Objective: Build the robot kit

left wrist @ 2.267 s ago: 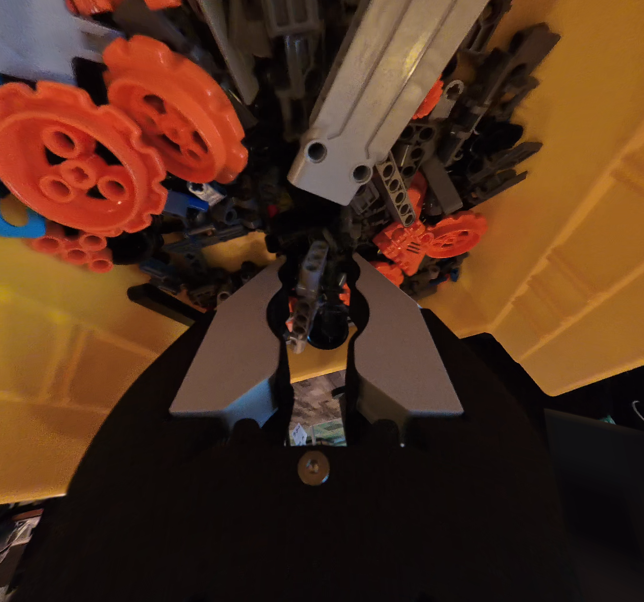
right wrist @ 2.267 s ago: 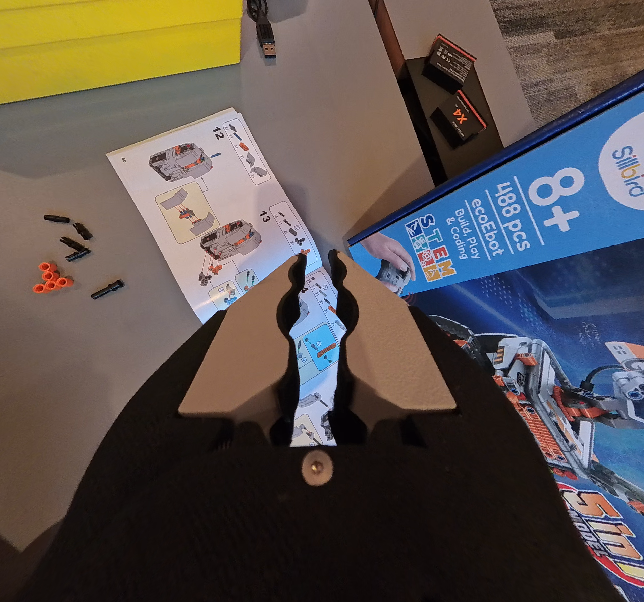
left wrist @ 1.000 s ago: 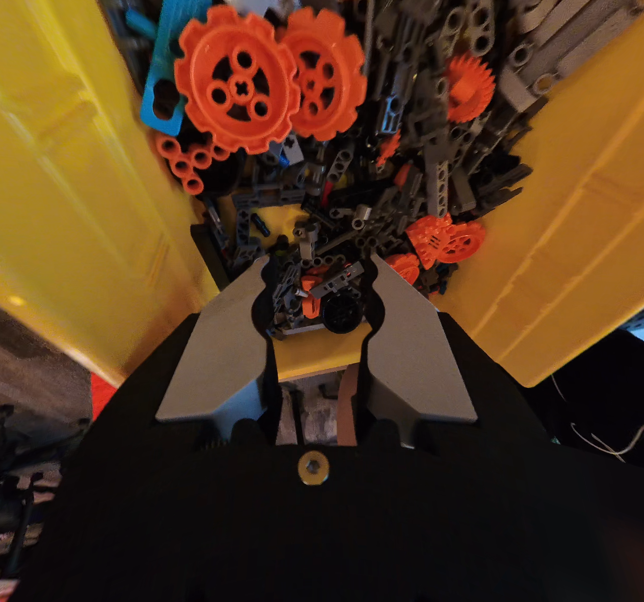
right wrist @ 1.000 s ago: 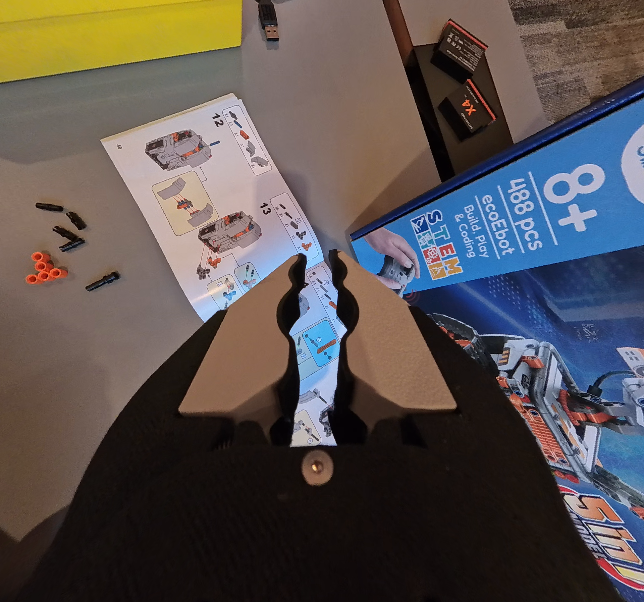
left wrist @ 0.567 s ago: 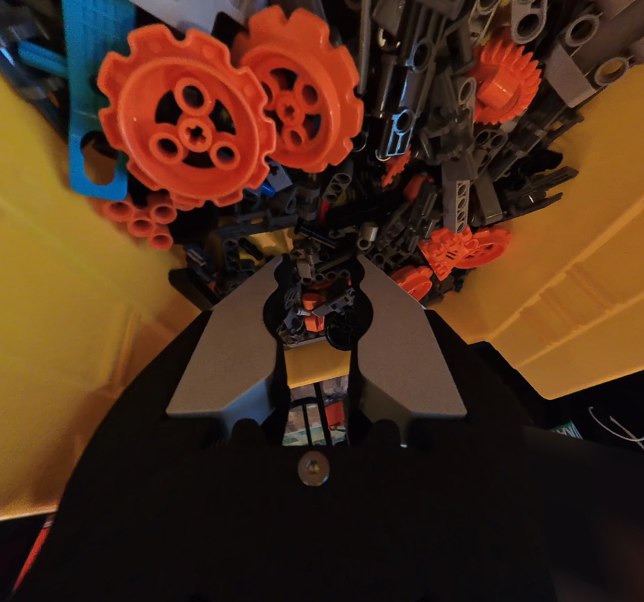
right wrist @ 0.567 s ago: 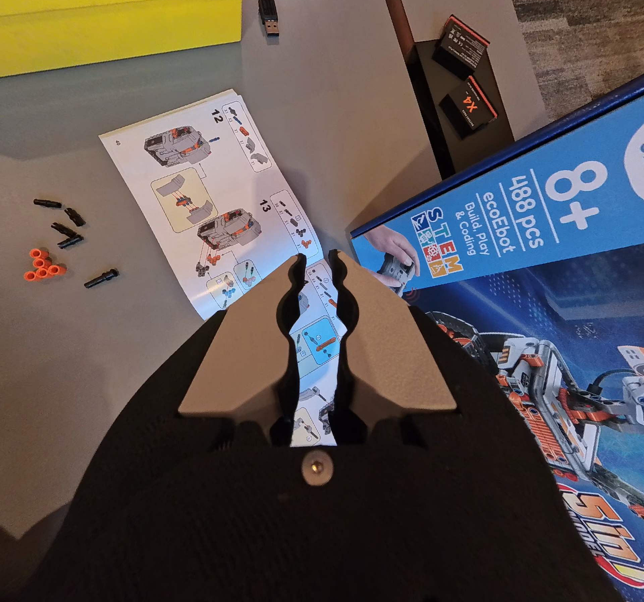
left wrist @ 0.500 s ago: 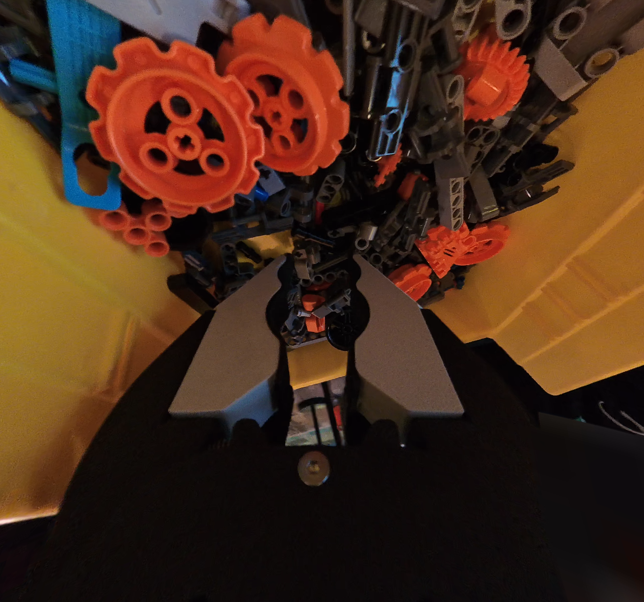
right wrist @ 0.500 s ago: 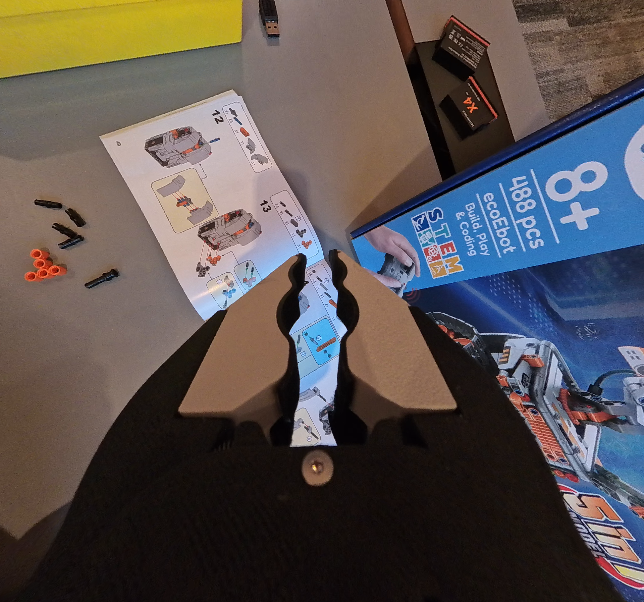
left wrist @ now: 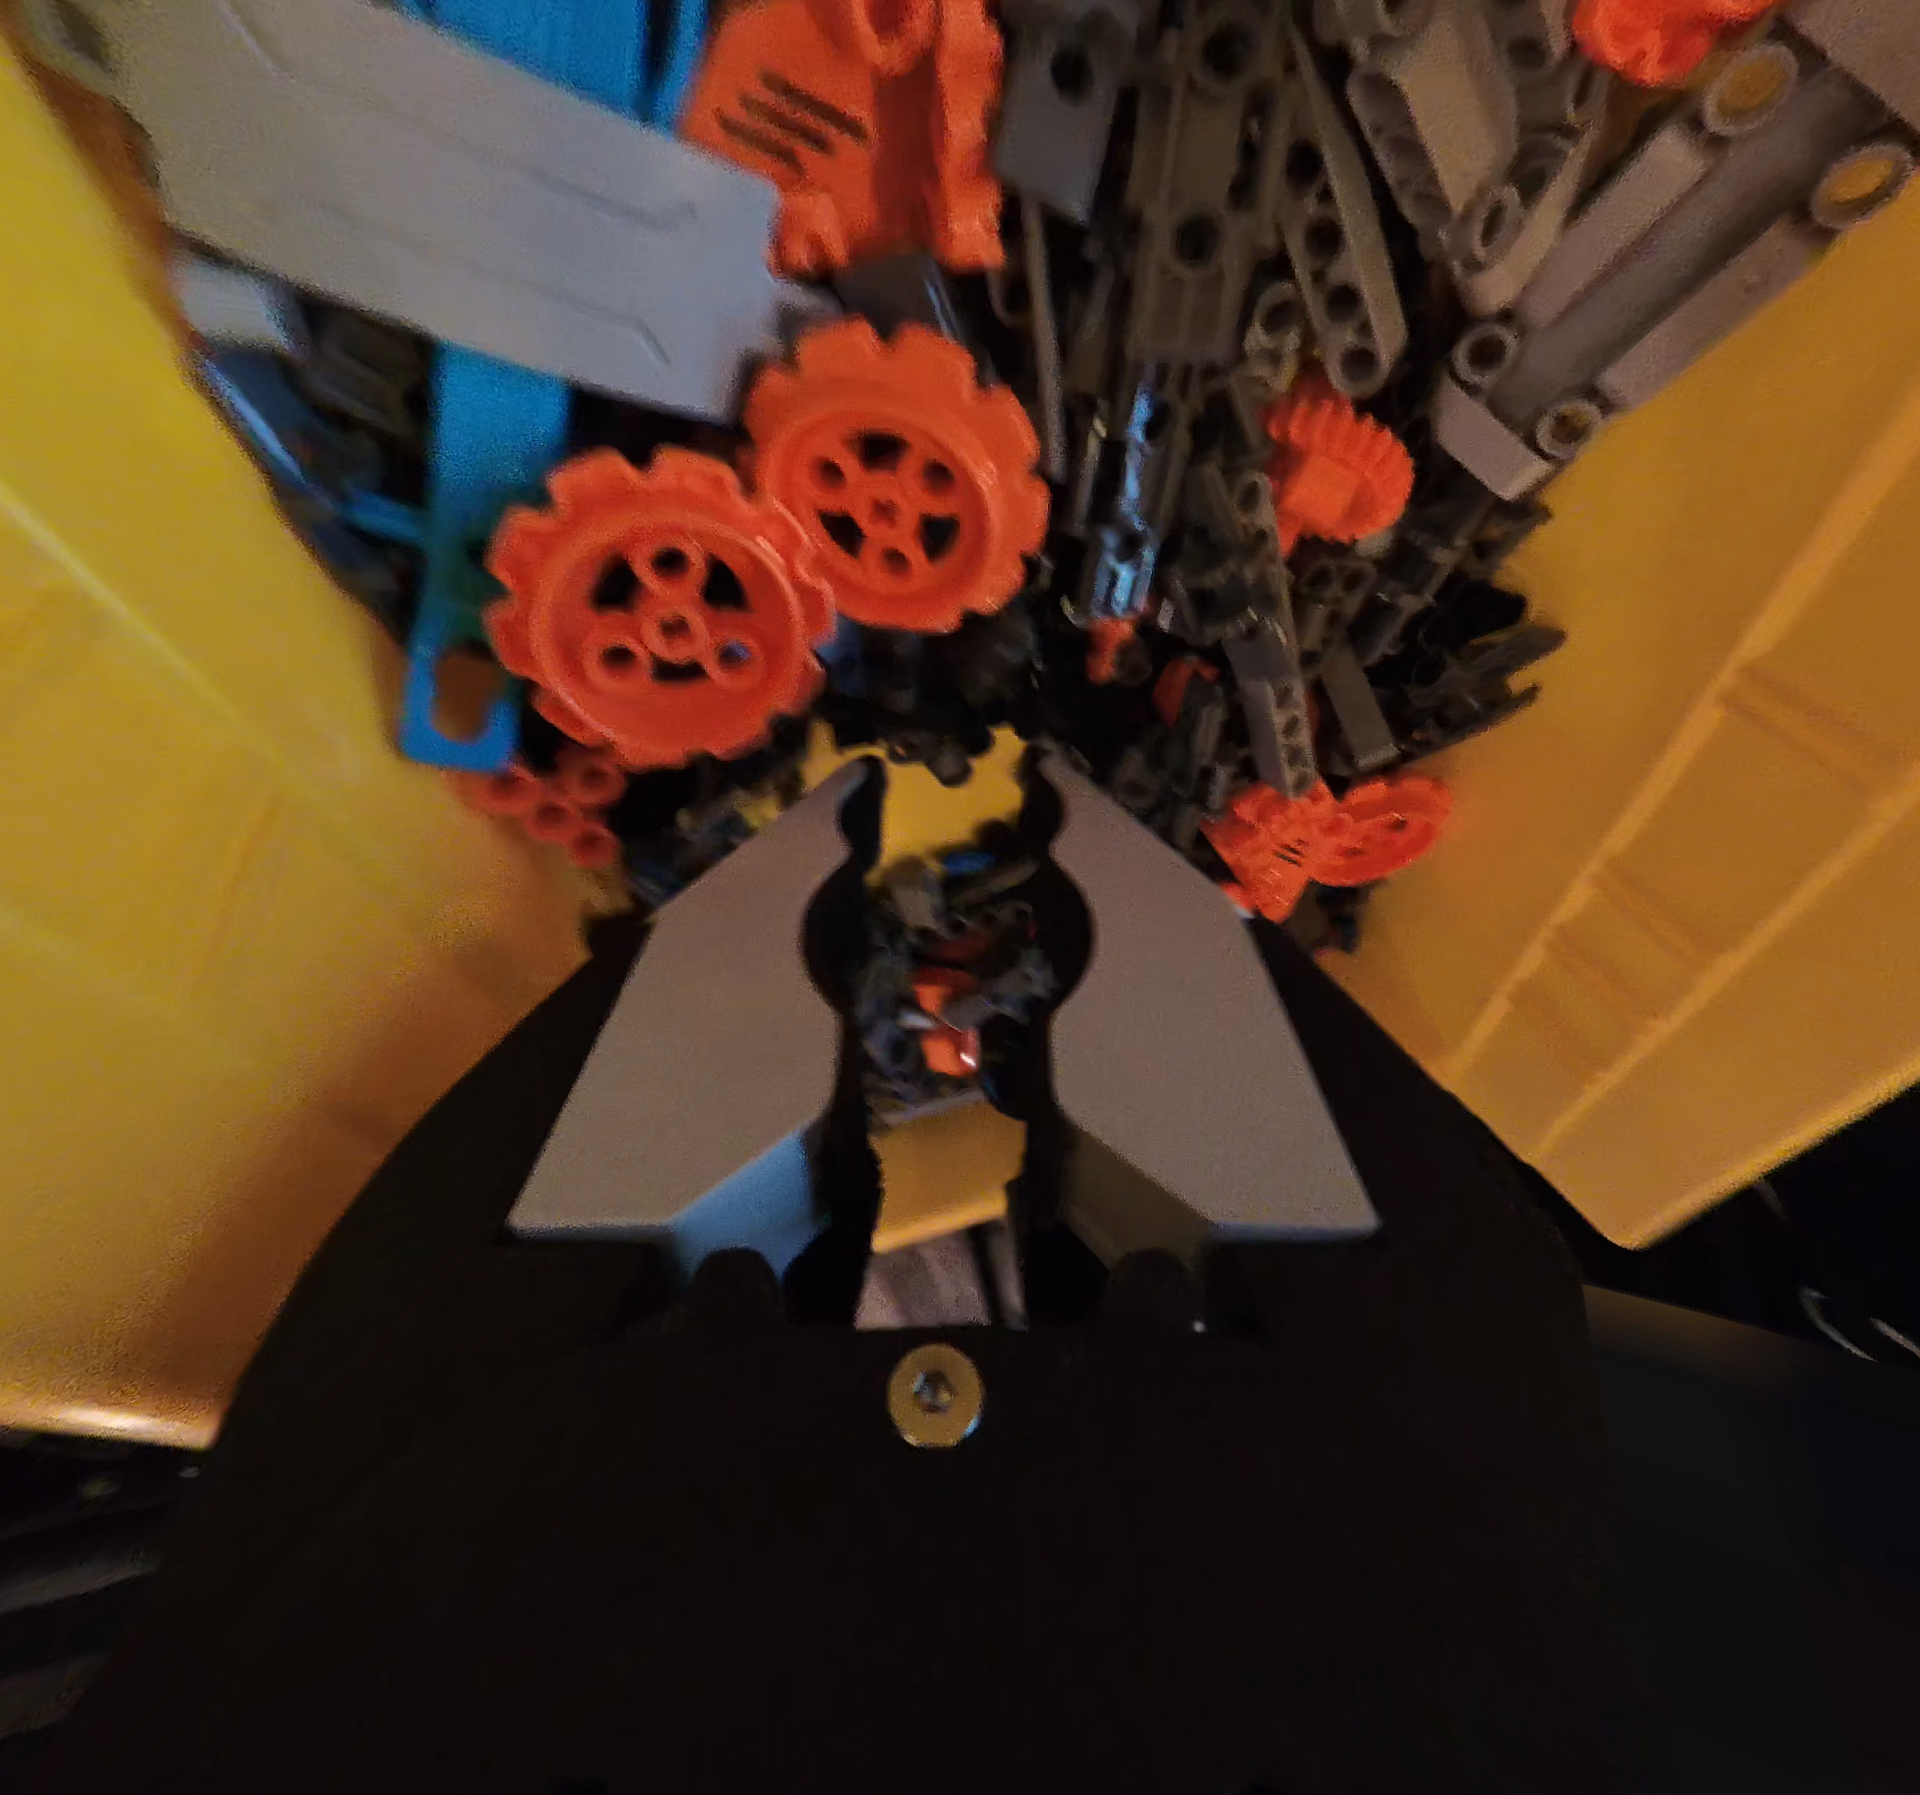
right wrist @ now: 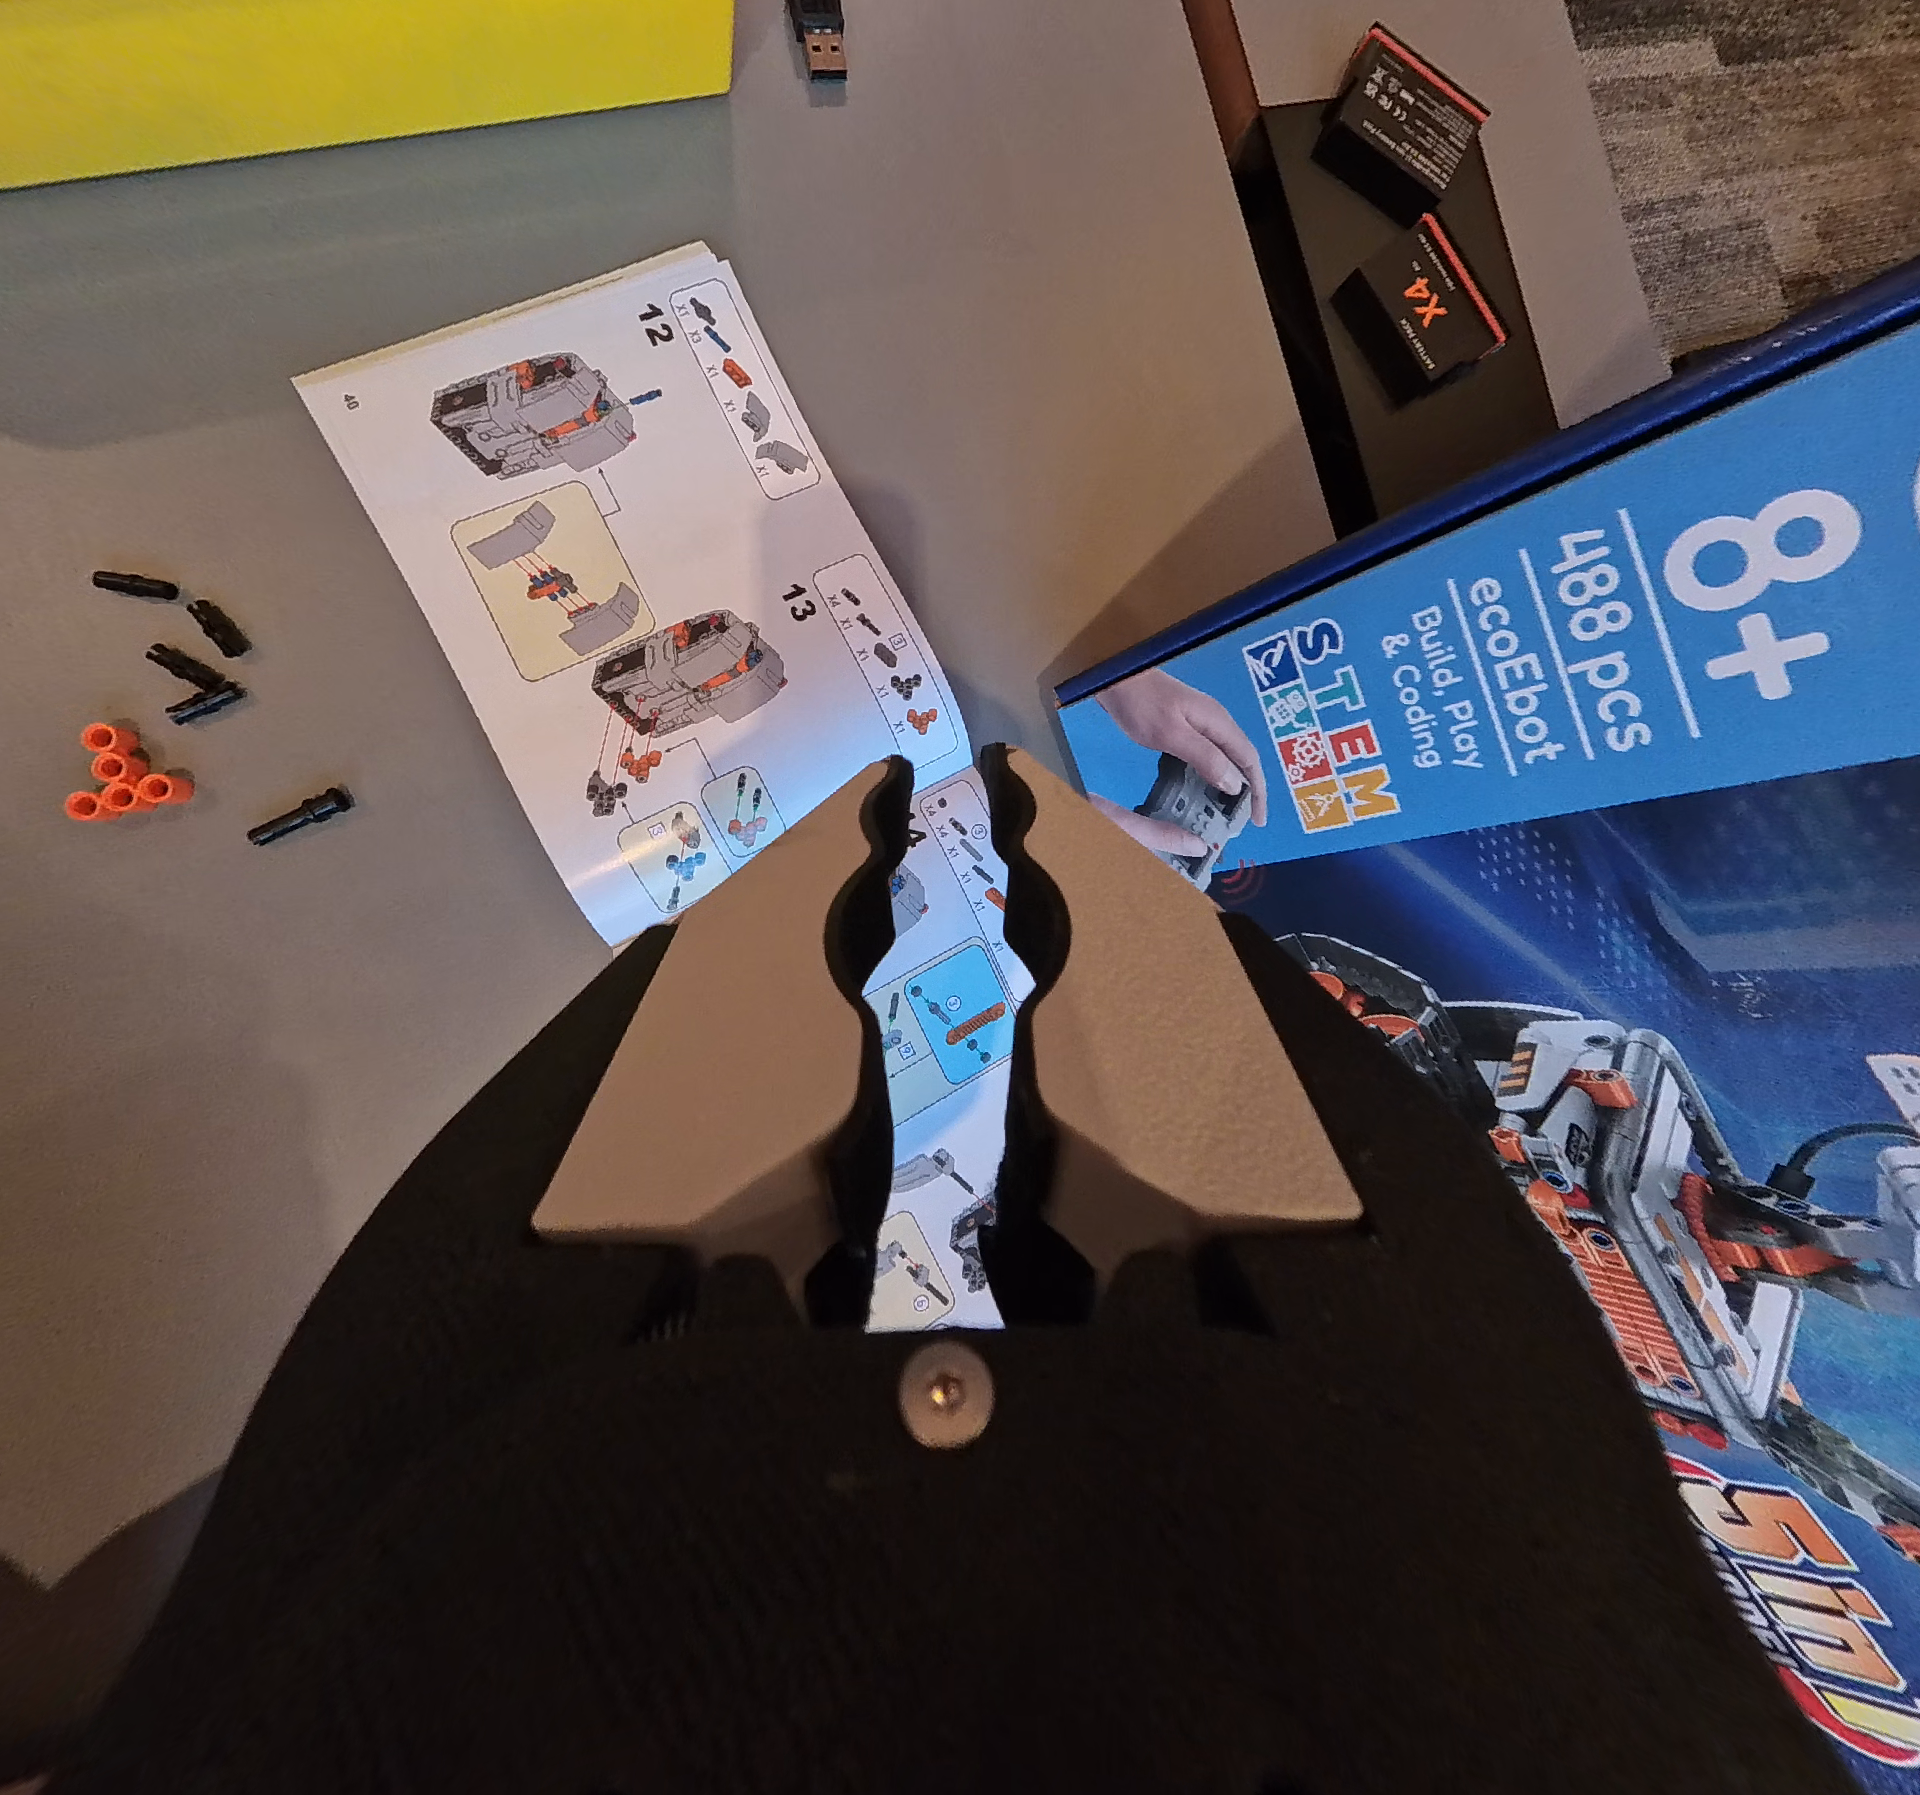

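My left gripper hangs inside a yellow bin over a heap of building parts. Its jaws stand a narrow gap apart, with bare bin floor between the tips. A blurred clump of small dark and orange parts shows through the gap farther back; I cannot tell if the fingers touch it. Two orange toothed wheels lie just beyond, to the left. My right gripper hovers over an open instruction booklet on a grey table. Its jaws are a thin slit apart with nothing between them.
The bin also holds a light grey panel, a blue piece and grey beams. On the table are black pins, orange connectors, a blue kit box, a USB plug and two black battery packs. Some 35 cm of space lies between my two pairs of fingers.
My left gripper opened wider a second ago, narrowed again, and has now pulled back from the heap, so the wheels look smaller. The right gripper has barely moved.
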`<state>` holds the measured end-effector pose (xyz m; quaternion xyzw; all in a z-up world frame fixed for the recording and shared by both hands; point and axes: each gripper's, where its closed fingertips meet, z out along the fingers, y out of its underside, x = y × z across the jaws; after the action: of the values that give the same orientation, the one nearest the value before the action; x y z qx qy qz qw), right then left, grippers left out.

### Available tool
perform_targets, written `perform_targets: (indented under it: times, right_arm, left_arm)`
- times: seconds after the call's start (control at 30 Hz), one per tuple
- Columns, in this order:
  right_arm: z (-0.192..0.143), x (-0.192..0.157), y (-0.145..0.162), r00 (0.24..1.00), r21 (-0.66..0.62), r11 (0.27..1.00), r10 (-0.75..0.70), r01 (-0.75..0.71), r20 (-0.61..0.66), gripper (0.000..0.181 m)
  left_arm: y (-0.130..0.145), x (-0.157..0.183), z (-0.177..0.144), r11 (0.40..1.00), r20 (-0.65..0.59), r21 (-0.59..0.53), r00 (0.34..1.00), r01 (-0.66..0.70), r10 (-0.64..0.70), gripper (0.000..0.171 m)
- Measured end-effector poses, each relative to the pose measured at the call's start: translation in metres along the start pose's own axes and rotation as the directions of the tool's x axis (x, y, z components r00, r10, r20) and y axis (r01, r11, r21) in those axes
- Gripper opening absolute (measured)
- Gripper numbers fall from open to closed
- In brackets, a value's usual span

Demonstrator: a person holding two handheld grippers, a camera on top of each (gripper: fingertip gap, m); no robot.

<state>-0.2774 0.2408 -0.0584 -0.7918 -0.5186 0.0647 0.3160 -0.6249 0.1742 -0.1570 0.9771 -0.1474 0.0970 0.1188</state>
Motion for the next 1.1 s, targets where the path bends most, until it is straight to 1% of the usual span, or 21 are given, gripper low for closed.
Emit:
perform_targets:
  times: [0.03,0.07,0.1,0.13,0.17,0.2,0.23,0.33,0.4,0.5,0.57,0.67,0.77,0.87,0.93,0.97,1.0,1.03,1.1]
  right_arm:
    - [0.000,0.000,0.000,1.000,-0.001,1.000,-0.001,0.001,0.001,0.014]
    - [0.000,0.000,0.000,1.000,-0.002,1.000,-0.003,0.003,0.001,0.014]
    - [0.000,0.000,0.000,1.000,-0.002,1.000,-0.003,0.003,0.001,0.014]
    - [0.001,0.000,0.001,1.000,-0.002,1.000,-0.001,0.001,0.002,0.014]
    - [0.001,0.000,0.001,1.000,-0.003,1.000,-0.001,0.001,0.002,0.014]
    - [0.001,0.000,0.000,1.000,-0.003,1.000,-0.002,0.002,0.002,0.014]
    - [0.000,-0.001,0.000,1.000,-0.003,1.000,-0.004,0.004,0.003,0.014]
    - [0.000,-0.001,0.001,1.000,-0.003,1.000,-0.006,0.006,0.004,0.014]
    - [0.000,0.000,0.001,1.000,-0.003,1.000,-0.003,0.003,0.003,0.014]
    - [0.000,0.000,0.001,1.000,-0.003,1.000,-0.002,0.002,0.005,0.014]
    - [0.001,-0.002,0.001,1.000,-0.007,1.000,-0.008,0.008,0.008,0.014]
    - [0.002,-0.002,0.003,1.000,-0.015,1.000,-0.011,0.011,0.009,0.014]
    - [0.003,-0.002,0.004,1.000,-0.022,1.000,-0.012,0.012,0.006,0.014]
    - [0.003,-0.002,0.003,1.000,-0.023,1.000,-0.014,0.014,0.006,0.014]
    - [0.003,-0.003,0.003,1.000,-0.024,1.000,-0.016,0.016,0.008,0.014]
    - [0.004,-0.003,0.004,1.000,-0.025,1.000,-0.016,0.016,0.009,0.014]
    - [0.004,-0.003,0.004,1.000,-0.027,0.999,-0.017,0.017,0.008,0.014]
    - [0.004,-0.003,0.004,1.000,-0.028,0.999,-0.017,0.018,0.009,0.014]
    - [0.005,-0.003,0.004,1.000,-0.030,0.999,-0.019,0.019,0.011,0.014]
  left_arm:
    - [0.011,0.005,0.002,0.999,-0.015,-0.033,0.999,0.030,-0.030,0.035]
    - [0.025,0.002,0.003,0.995,0.017,-0.089,0.999,0.045,-0.044,0.034]
    - [0.034,-0.003,0.004,0.992,0.064,-0.121,0.997,0.045,-0.037,0.036]
    - [0.034,-0.007,0.004,0.992,0.086,-0.121,0.996,0.040,-0.029,0.032]
    - [0.031,-0.007,0.004,0.993,0.082,-0.112,0.996,0.032,-0.023,0.018]
    - [0.028,-0.007,0.005,0.994,0.074,-0.106,0.997,0.029,-0.021,0.013]
    - [0.028,-0.006,0.007,0.992,0.068,-0.121,0.997,0.032,-0.024,0.013]
    - [0.043,-0.005,0.016,0.974,0.065,-0.223,0.997,0.045,-0.031,0.017]
    - [0.042,-0.007,0.016,0.975,0.084,-0.214,0.996,0.060,-0.043,0.017]
    - [0.041,-0.008,0.016,0.975,0.089,-0.219,0.996,0.040,-0.021,0.005]
    - [0.040,-0.009,0.015,0.976,0.095,-0.217,0.995,0.028,-0.007,0.004]
    - [0.036,-0.008,0.012,0.982,0.096,-0.191,0.995,0.001,0.018,0.004]
    - [0.027,-0.006,0.006,0.990,0.095,-0.136,0.995,-0.023,0.036,0.004]
    - [0.008,-0.007,-0.007,0.998,0.123,-0.024,0.990,-0.058,0.061,0.004]
    - [-0.008,-0.002,-0.018,0.995,0.107,0.076,0.993,-0.064,0.056,0.004]
    - [-0.015,0.003,-0.021,0.990,0.078,0.119,0.995,-0.070,0.061,0.013]
    - [-0.020,0.010,-0.023,0.986,0.045,0.147,0.996,-0.079,0.073,0.030]
    - [-0.021,0.012,-0.023,0.985,0.033,0.151,0.996,-0.084,0.080,0.039]
    - [-0.018,0.004,-0.020,0.989,0.083,0.121,0.994,-0.083,0.073,0.043]
